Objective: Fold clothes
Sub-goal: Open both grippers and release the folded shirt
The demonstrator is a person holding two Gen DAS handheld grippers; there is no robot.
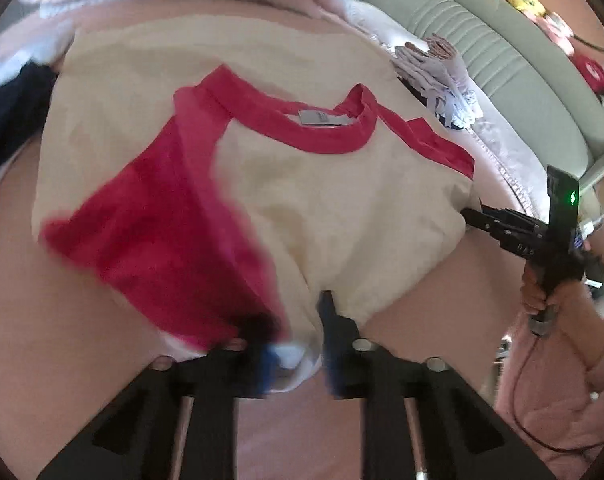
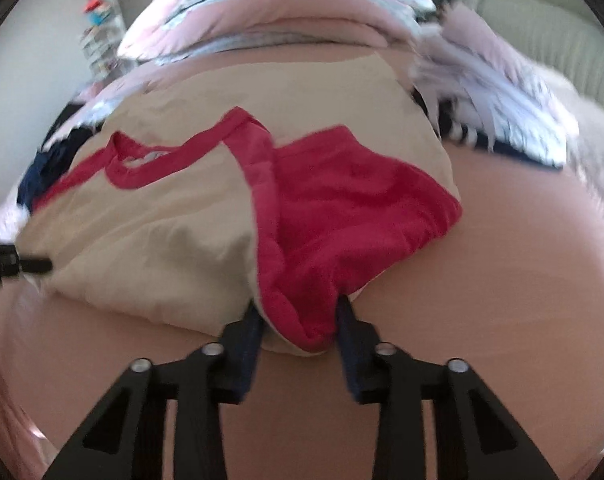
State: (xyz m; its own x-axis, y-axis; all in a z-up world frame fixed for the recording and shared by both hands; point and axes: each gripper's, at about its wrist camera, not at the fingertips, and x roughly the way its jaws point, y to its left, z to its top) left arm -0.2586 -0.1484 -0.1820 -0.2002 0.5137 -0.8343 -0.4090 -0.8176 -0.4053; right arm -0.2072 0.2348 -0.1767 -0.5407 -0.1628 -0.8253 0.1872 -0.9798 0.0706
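A broad pink bedsheet (image 2: 502, 280) carries the cream cotton T-shirt with crimson raglan sleeves and collar (image 1: 322, 208), lying neck-side up near the bed's middle. It looks light, limp and unslippery, likely to sag wherever unsupported, so corners and sleeve seams suit best. The left gripper (image 1: 293, 344) pinches its near hem narrowly; the right gripper (image 2: 302, 332) clamps a bunched crimson sleeve.
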